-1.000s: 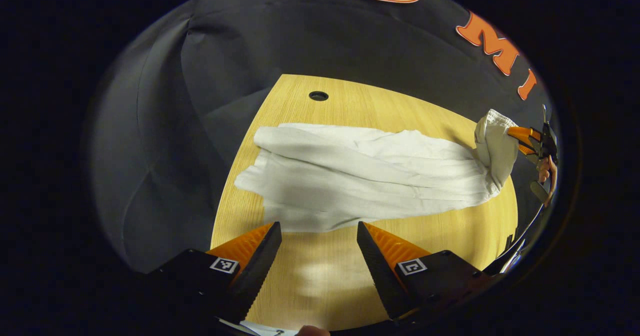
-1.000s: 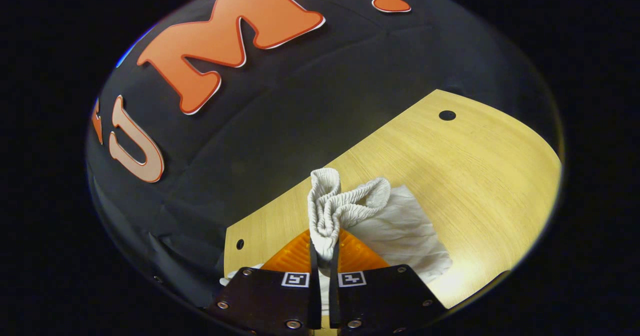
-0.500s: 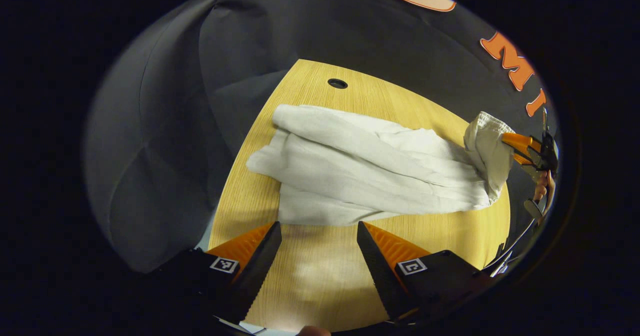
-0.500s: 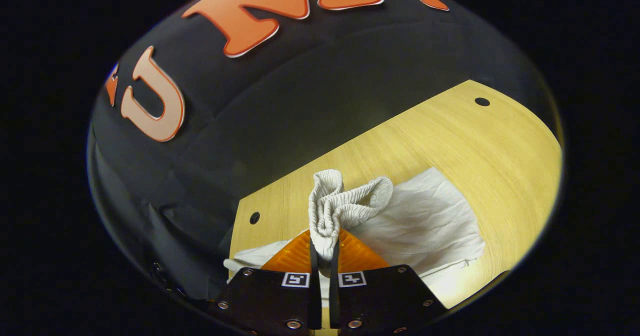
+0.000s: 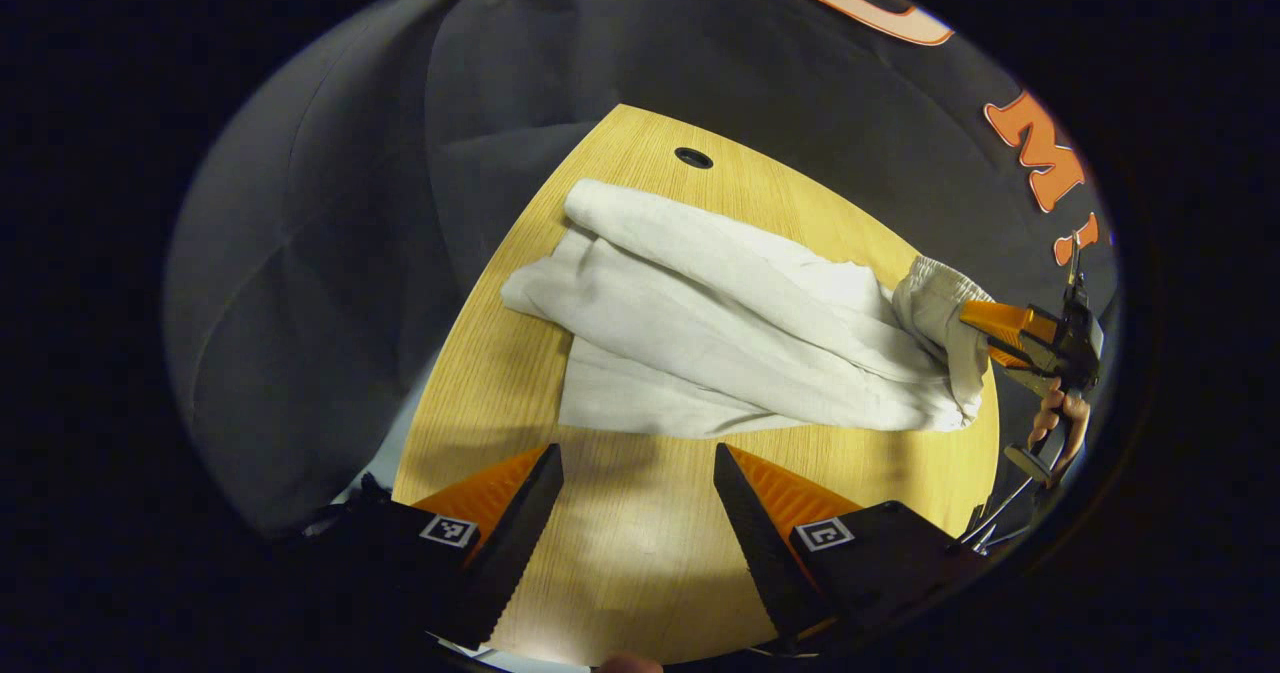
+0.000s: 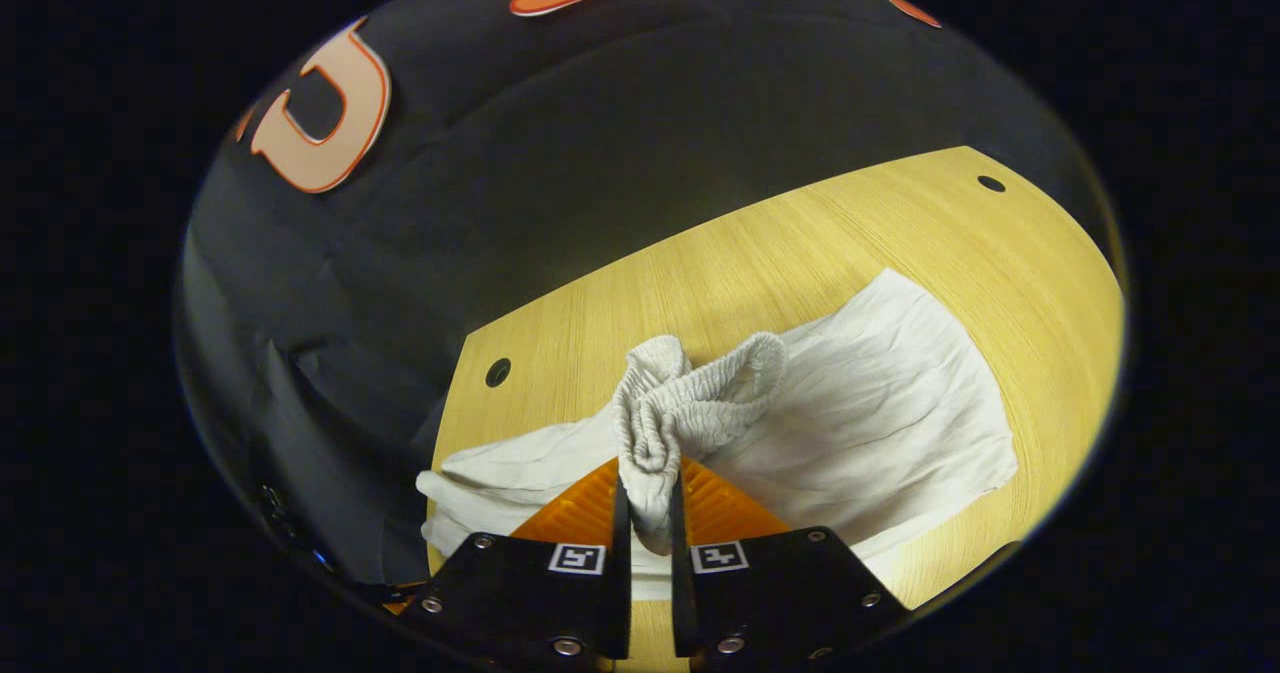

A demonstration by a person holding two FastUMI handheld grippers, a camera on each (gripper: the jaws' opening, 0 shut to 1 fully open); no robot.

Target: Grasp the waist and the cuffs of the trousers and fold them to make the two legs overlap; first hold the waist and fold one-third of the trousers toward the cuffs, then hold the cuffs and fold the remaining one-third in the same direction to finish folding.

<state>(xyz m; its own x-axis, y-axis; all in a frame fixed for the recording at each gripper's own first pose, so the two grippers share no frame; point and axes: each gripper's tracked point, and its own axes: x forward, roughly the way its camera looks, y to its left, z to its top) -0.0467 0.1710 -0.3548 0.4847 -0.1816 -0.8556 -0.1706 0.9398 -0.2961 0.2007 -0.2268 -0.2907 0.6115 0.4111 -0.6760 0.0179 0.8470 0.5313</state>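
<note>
Fingers of the left claw (image 5: 638, 473) stand spread apart at the bottom of the left gripper view, released and grasping nothing, poised over bare wood of the counter (image 5: 640, 563). Just beyond them lie the white trousers (image 5: 720, 338), stretched across the counter with one leg lying over the other and the cuffs (image 5: 560, 253) toward the far left edge, near a small round hole (image 5: 693, 158). At the far right the waist (image 5: 935, 303) is raised off the wood, gripped by the right claw (image 5: 975, 318), with a hand (image 5: 1060, 423) on its handle. In the right gripper view, the right claw (image 6: 646, 513) is clenched on the bunched elastic waist (image 6: 690, 403), both fingers pressing the fabric. Beyond it the trousers (image 6: 880, 423) spread over the counter (image 6: 800, 253).
</note>
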